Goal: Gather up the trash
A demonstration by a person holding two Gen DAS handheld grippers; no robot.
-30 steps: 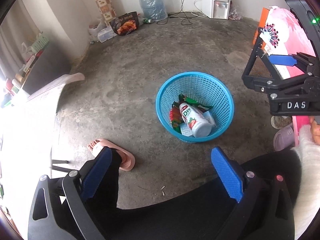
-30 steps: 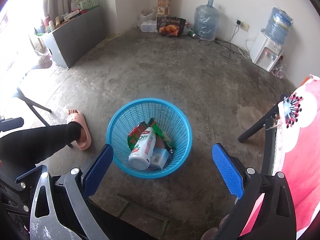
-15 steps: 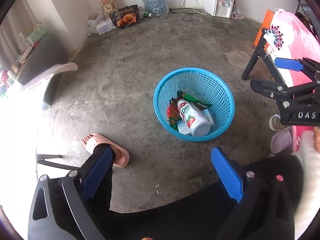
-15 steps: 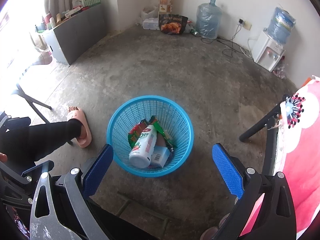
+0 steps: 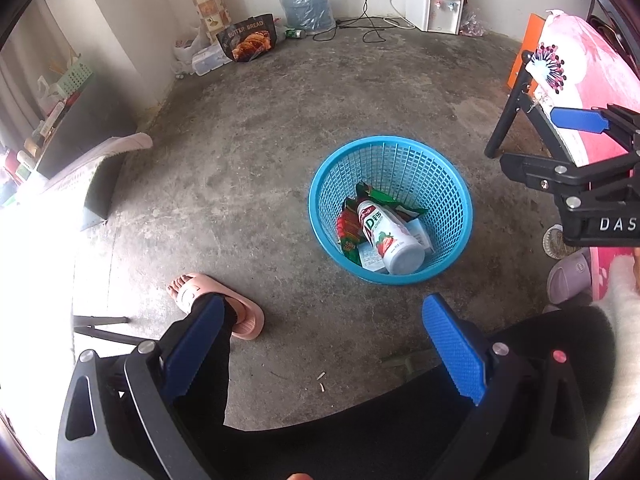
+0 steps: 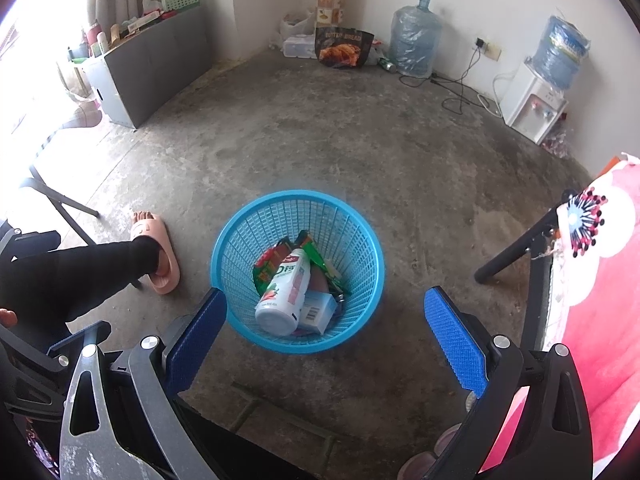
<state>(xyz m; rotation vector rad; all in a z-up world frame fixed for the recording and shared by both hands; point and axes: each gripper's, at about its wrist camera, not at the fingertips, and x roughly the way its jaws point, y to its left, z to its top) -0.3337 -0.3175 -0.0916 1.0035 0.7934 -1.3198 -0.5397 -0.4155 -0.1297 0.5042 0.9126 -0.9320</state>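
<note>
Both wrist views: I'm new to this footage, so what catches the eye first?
The bright blue basket on the bare concrete floor, mid-frame, holding a white bottle lying over snack wrappers. Next, the pink slipper on a foot to its left, and the pink flowered cloth at the right edge.

We log: left gripper (image 5: 324, 344), black frame, blue ribbed pads (image 5: 454, 354), silver screws, one red stud. Right gripper (image 6: 326, 330), same build; white "DAS" lettering on its body in left view. We note person: black trousers (image 6: 80, 276), pink slipper (image 5: 224, 306), white fuzzy sleeve (image 5: 616, 320).
</note>
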